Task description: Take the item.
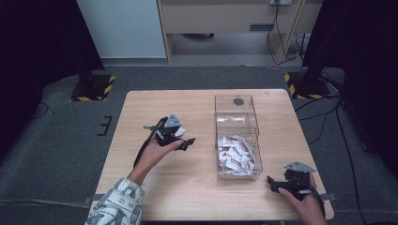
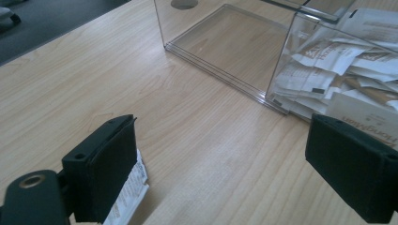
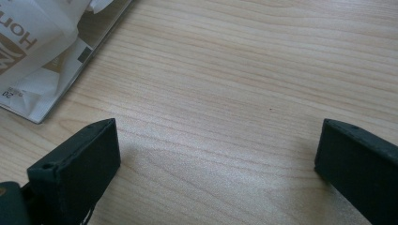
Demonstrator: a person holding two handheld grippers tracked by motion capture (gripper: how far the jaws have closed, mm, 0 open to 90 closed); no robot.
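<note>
Here, in the high view, the left tool [image 1: 180, 138] hovers over the bench [image 1: 141, 108] mid-left by the clear box [image 1: 237, 136], while the left gripper view shows its jaws wide with a light, floppy paper packet [image 2: 129, 194] beside one pad, best pinched flat across its middle, and the right gripper view shows the right tool [image 3: 216, 168] spread wide, holding nothing, near the front-right corner.

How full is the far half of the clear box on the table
Empty. The far compartment of the clear box shows only bare floor, while the white packets are piled in the near compartment.
</note>
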